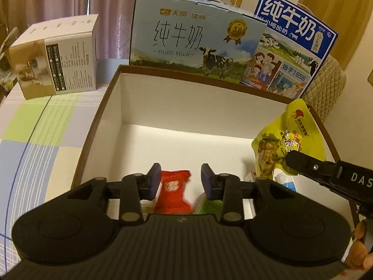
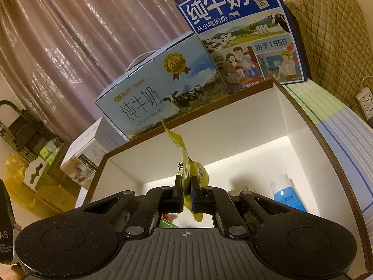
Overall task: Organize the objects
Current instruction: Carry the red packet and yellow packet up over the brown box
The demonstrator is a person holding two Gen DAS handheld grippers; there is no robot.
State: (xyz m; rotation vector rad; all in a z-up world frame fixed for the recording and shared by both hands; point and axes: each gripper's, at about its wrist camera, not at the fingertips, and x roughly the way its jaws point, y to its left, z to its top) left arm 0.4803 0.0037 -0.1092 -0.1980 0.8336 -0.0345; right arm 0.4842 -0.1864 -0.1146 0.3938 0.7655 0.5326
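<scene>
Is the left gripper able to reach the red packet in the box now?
Probably yes. The left gripper is open, and the red packet lies between its jaws inside the open box, with nothing covering it.

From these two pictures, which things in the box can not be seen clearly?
- Red packet: blurred in the left wrist view, so whether it still touches a pad is unclear; print unreadable.
- Green item under it: hidden by the left gripper.
- Blue-and-white bottle: lower part hidden by the right gripper.
- Yellow snack pouch: edge-on there.
</scene>
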